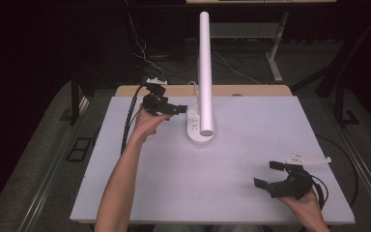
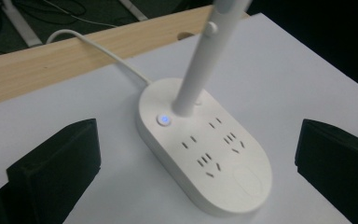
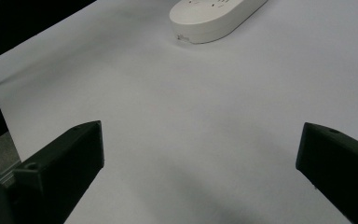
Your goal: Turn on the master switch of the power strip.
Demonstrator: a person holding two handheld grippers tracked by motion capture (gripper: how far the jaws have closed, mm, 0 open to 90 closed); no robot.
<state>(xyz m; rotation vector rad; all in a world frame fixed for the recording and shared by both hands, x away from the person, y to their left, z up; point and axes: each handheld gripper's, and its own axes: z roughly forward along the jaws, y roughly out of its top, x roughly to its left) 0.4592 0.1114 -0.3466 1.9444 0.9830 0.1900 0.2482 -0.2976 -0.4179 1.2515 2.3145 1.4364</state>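
A white desk lamp (image 1: 205, 72) stands at the back middle of the white table (image 1: 188, 183). Its oval base (image 1: 196, 135) carries several power sockets and a button lit blue (image 2: 164, 120). My left gripper (image 1: 176, 109) hovers just left of that base, open, its jaws wide apart with nothing between them. From the left gripper view (image 2: 196, 140) the base (image 2: 214, 163) lies ahead between the jaws, with the stem (image 2: 200, 60) rising from it. My right gripper (image 1: 267, 175) rests open at the front right, far from the lamp. In the right gripper view (image 3: 200, 140) bare table lies between its jaws.
A white cable (image 2: 98, 44) runs from the lamp base over the wooden strip (image 1: 251, 90) at the table's back edge. The base's near end (image 3: 214, 16) shows far ahead in the right gripper view. Dark floor with cables and desk legs surrounds the table.
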